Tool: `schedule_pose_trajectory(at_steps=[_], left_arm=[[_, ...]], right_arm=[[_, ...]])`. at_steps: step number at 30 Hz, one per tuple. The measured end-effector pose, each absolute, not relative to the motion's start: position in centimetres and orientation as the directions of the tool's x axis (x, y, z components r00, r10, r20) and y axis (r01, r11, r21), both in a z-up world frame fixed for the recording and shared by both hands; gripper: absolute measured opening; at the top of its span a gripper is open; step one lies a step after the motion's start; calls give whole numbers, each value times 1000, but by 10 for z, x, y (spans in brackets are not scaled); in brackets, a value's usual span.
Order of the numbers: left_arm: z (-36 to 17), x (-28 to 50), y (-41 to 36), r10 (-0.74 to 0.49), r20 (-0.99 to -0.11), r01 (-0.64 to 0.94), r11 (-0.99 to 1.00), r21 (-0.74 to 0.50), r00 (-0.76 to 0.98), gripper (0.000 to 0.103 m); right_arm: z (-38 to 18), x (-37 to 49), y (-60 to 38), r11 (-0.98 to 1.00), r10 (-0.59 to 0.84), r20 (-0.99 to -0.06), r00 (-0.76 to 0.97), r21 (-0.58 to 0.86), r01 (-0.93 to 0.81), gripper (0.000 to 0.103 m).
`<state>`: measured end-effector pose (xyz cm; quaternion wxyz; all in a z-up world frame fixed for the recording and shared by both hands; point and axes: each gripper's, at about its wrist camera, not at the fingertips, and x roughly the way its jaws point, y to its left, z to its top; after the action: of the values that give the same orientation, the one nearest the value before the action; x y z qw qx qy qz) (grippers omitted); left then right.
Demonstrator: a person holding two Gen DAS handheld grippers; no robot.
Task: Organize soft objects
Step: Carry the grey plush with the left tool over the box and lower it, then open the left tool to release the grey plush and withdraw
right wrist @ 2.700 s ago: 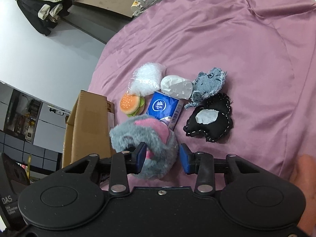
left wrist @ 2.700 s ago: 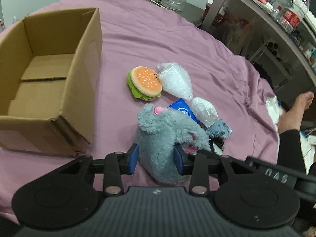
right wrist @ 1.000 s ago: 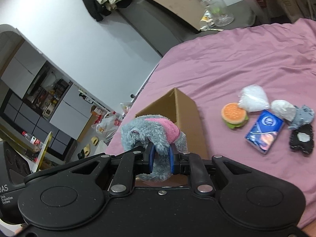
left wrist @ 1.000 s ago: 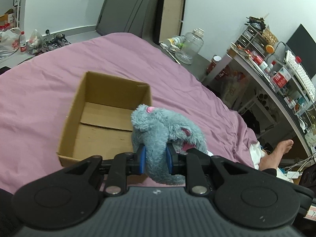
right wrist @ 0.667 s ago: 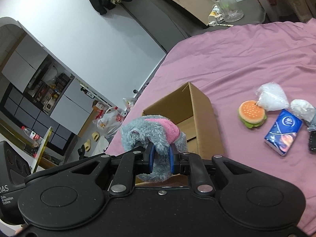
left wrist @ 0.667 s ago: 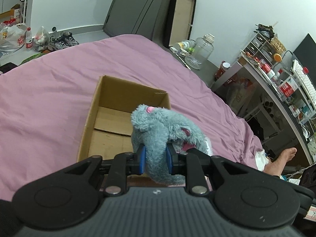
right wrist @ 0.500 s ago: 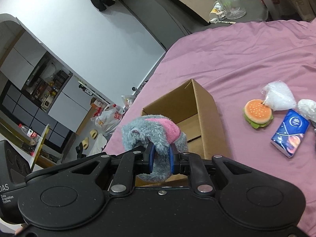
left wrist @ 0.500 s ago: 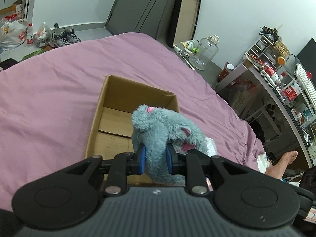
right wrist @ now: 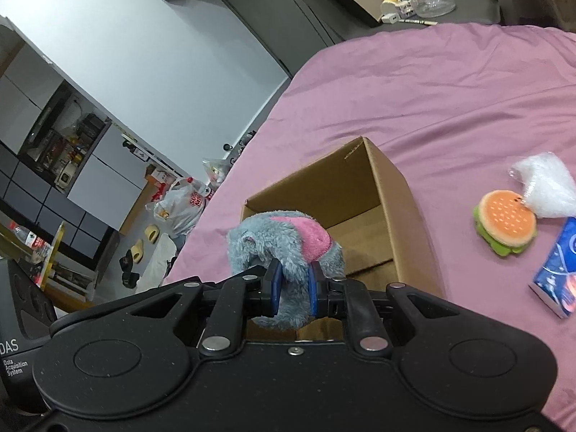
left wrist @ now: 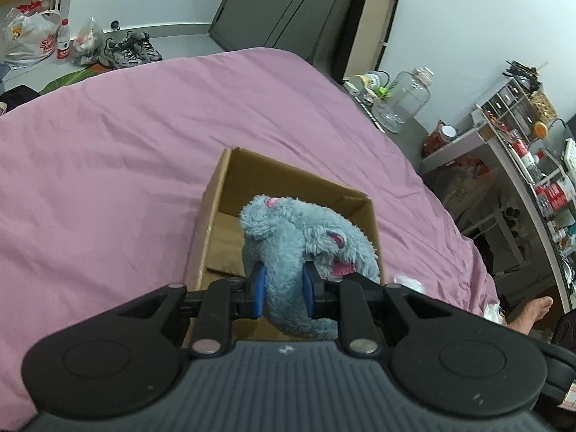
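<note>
A fluffy grey plush toy (left wrist: 298, 244) with pink patches hangs over the open cardboard box (left wrist: 288, 176). My left gripper (left wrist: 282, 286) is shut on one side of it. In the right wrist view my right gripper (right wrist: 292, 284) is shut on the same grey plush toy (right wrist: 284, 241), above the near end of the cardboard box (right wrist: 399, 194). Right of the box on the purple bedspread lie a burger plush (right wrist: 505, 226), a clear bag of white filling (right wrist: 545, 190) and a blue tissue pack (right wrist: 559, 270).
The purple bedspread (left wrist: 118, 151) stretches wide to the left of the box. A big glass jar (left wrist: 405, 102) and shelves (left wrist: 532, 165) stand beyond the bed's right edge. A person's bare foot (left wrist: 532, 311) shows at lower right. Bags and shoes (left wrist: 126, 48) lie on the floor.
Both grippers closed on the grey plush toy, lifted it off the bed and carried it left, to above the cardboard box. The other soft items stayed in place.
</note>
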<state>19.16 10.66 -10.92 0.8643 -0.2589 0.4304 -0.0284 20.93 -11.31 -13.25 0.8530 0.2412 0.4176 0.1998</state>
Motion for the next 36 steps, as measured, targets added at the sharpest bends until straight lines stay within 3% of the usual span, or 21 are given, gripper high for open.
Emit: schedule_pose_trajectory(at_steps=[10,16,19,25,30,36], left_arm=[[-126,224,116,-255,-765,-204,870,-448,592,21],[-122,231,114,-177,-795,-240,896,-374,580,26],[-114,230,115,-173,-796,-237,899,-368,580,29],[-97,220,111,-150,-799,-245,905,-349,583,44],[-82,203,104,-113,-790,-251,913,-322,602,68],[-65,180,94,-90,-783,-251,919,-303,615,74]], right_arm=[[-150,236,-101,795,537,-642,548,602,-74,16],[-150,242,-96,805,533,-663,525,589,-73,22],[-142,238,-99,808,528,-656,539,584,-82,29],[-124,220,-113,810,520,-642,563,579,-90,38],[-111,202,-126,821,503,-634,588,563,-96,51],[-98,179,-149,844,464,-638,614,530,-87,65]])
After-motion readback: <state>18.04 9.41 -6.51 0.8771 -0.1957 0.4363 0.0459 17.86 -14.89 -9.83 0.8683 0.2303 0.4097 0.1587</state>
